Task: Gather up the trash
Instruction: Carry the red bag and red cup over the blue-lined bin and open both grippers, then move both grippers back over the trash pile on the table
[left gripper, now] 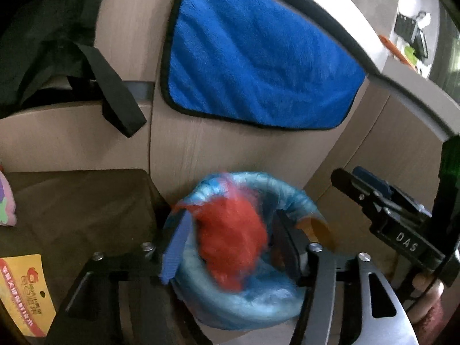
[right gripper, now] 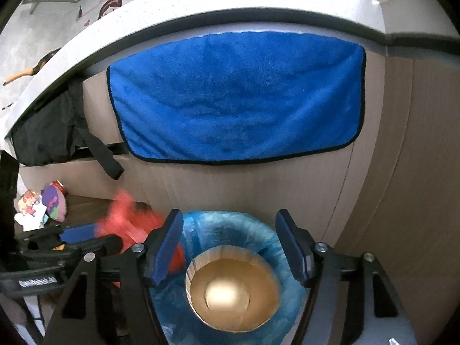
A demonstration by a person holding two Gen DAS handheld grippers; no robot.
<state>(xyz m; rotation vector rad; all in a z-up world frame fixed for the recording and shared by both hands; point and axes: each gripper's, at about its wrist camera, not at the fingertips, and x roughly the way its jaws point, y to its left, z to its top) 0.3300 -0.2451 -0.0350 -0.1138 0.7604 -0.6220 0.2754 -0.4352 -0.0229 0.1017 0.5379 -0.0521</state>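
Observation:
A bin with a blue plastic liner point(left gripper: 258, 302) stands on the floor against a beige cabinet. A crumpled red plastic bag point(left gripper: 230, 244) sits blurred over the bin's mouth, between the fingers of my left gripper point(left gripper: 231, 218). The pads stand clear of it, so that gripper is open. In the right wrist view a brown paper cup point(right gripper: 233, 287) hangs mouth-up and blurred over the liner point(right gripper: 258, 230), below the spread fingers of my open right gripper point(right gripper: 230, 215). The red bag point(right gripper: 129, 224) shows at the left. The cup's rim point(left gripper: 319, 230) peeks past the left gripper's right finger.
A blue towel point(left gripper: 258, 57) point(right gripper: 235, 95) hangs on the cabinet door above the bin. A black bag with a strap point(left gripper: 115, 92) hangs at the left. A low brown surface point(left gripper: 72, 215) left of the bin holds a yellow packet point(left gripper: 23, 290). A hand point(left gripper: 425, 287) grips the right tool.

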